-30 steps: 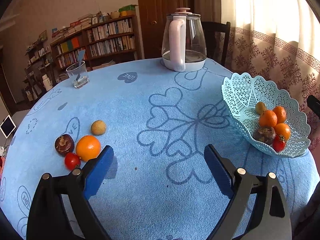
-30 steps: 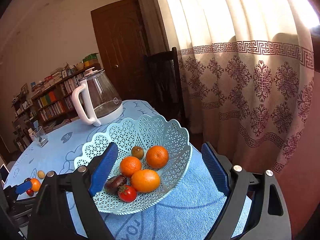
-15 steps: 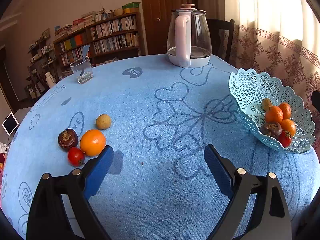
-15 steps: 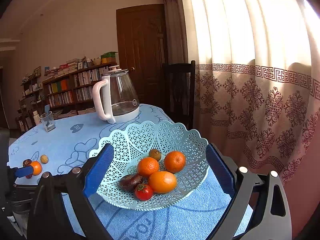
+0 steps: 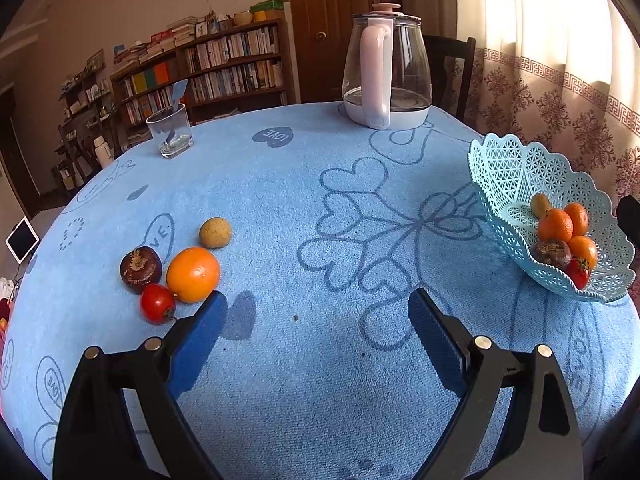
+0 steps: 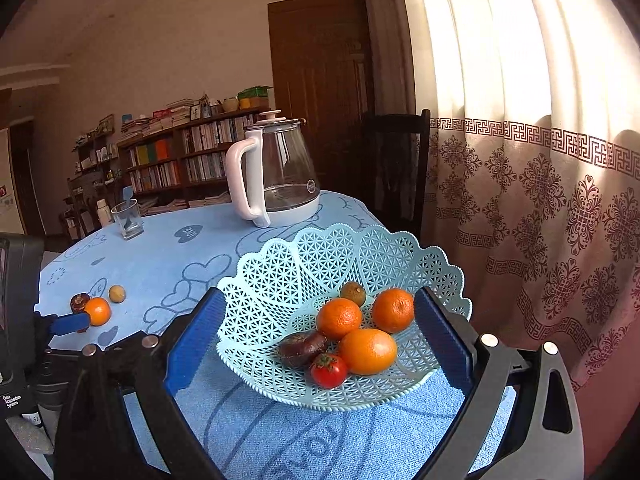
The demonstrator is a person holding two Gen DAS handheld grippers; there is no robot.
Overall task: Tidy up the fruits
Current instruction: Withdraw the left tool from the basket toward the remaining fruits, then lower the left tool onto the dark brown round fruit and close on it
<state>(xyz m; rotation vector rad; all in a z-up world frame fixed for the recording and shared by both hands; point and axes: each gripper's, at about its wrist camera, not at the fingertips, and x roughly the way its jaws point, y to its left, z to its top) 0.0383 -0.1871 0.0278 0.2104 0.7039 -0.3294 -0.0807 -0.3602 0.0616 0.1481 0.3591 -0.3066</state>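
Tomato (image 5: 579,275) half hidden behind basket (image 5: 520,184) rim, book titles on bookshelf (image 5: 224,68) too small

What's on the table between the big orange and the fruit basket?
Nothing but bare blue tablecloth with heart drawings. The left wrist view shows the orange on one side, the basket on the other, and no fruit between.

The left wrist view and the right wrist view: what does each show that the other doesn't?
Only the left view: the loose tomato by the loose orange, and a tablet off the table.
Only the right view: all six fruits clear in the basket, and the left gripper's pad.
Both: kettle, glass, bookshelf, curtain.
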